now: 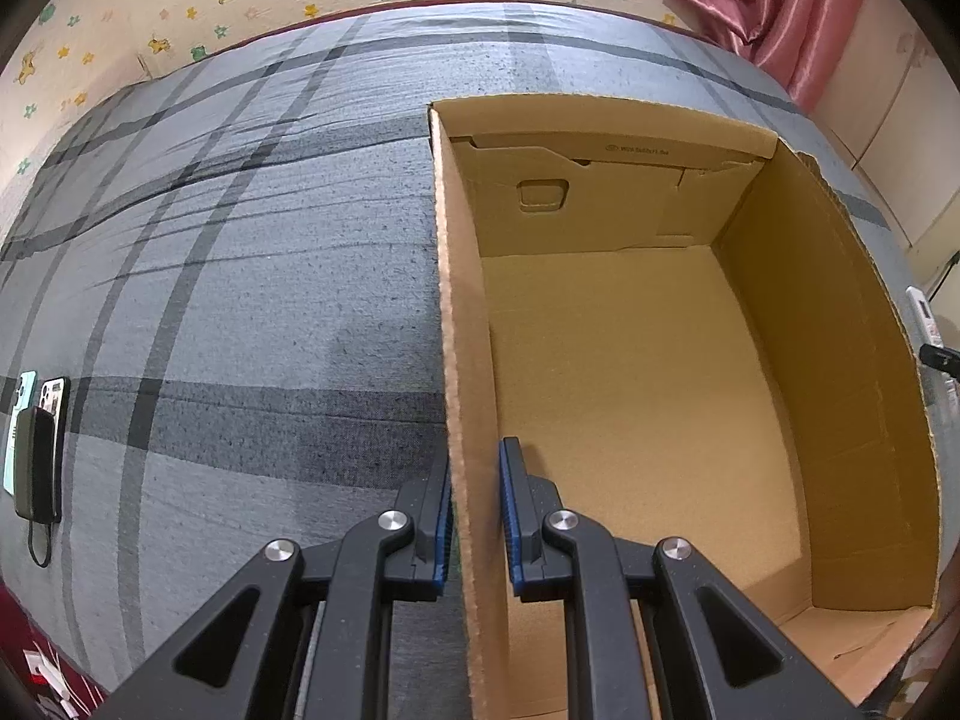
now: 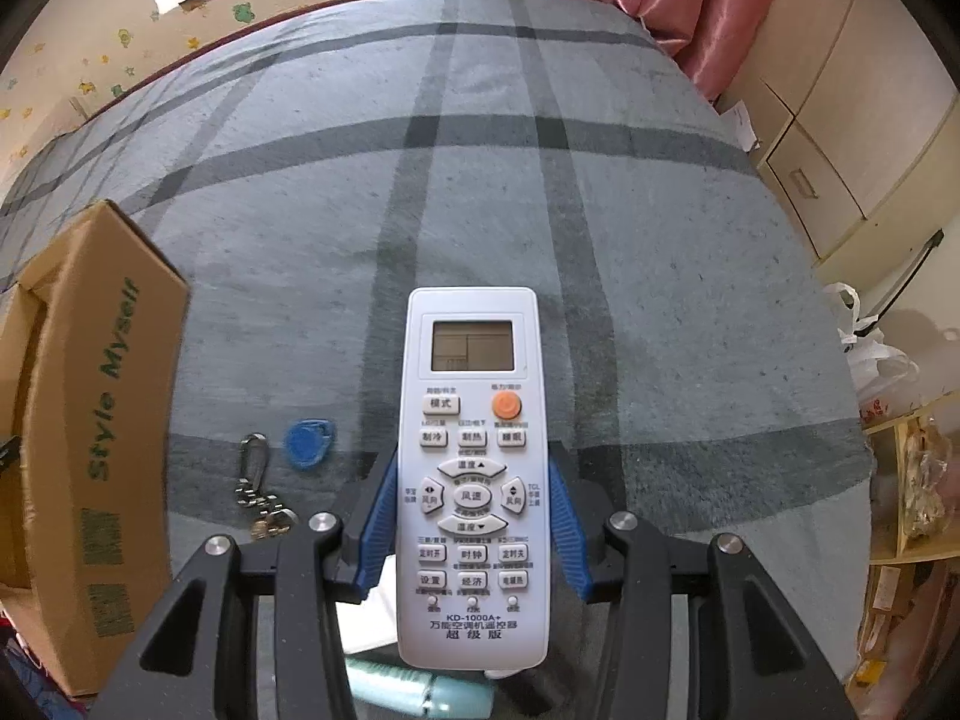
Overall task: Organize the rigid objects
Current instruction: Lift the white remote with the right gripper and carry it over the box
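Note:
An open cardboard box (image 1: 630,360) stands on the grey plaid bed; its inside shows nothing in it. My left gripper (image 1: 475,510) straddles the box's left wall (image 1: 465,420), one blue pad outside and one inside, closed on the wall. In the right wrist view my right gripper (image 2: 474,516) is shut on a white air-conditioner remote (image 2: 474,450), held between the blue pads above the bed. The box's outer side (image 2: 102,420) is at the left. A key bunch (image 2: 261,495) and a blue key fob (image 2: 309,443) lie on the bed between box and remote.
Phones and a power bank (image 1: 36,450) lie at the bed's left edge. A teal object (image 2: 420,690) lies under the right gripper. A pink curtain (image 2: 690,0), cabinets (image 2: 840,150) and a plastic bag (image 2: 870,354) are to the right of the bed.

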Motion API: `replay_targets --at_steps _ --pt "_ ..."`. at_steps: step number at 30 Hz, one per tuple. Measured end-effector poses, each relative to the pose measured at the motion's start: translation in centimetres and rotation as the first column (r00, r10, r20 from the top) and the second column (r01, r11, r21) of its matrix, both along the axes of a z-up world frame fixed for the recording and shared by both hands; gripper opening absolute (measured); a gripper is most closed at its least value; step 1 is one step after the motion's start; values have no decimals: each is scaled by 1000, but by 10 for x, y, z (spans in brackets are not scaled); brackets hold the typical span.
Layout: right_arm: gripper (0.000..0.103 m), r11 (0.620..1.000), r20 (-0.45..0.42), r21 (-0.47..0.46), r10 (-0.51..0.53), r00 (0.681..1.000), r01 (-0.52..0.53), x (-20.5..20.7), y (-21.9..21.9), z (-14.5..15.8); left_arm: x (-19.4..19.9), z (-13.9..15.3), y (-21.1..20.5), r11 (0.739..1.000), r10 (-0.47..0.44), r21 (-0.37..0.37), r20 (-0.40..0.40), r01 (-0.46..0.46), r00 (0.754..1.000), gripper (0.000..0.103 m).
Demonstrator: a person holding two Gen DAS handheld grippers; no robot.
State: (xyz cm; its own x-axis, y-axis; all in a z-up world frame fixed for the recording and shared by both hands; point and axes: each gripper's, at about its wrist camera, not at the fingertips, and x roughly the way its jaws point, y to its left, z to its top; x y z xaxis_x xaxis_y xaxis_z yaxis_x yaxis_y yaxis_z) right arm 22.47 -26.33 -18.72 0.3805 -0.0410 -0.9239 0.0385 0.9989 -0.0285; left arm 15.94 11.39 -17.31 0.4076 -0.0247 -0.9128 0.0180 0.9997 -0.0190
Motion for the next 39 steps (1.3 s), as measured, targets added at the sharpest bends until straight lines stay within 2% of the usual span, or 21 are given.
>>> replay_targets --at_steps 11,22,31,39 --pt "49 998 17 -10 54 998 -54 -3 37 40 1 1 -3 1000 -2 12 -4 2 1000 15" --pt "49 988 44 3 152 987 -153 -5 100 71 0 1 -3 1000 -5 9 -2 5 1000 15" --pt "49 971 59 29 234 970 -236 1 158 83 1 1 -4 1000 -5 16 -4 5 1000 15" --pt "49 950 56 62 302 952 -306 6 212 81 1 1 -4 1000 -1 13 -5 1 1000 15"
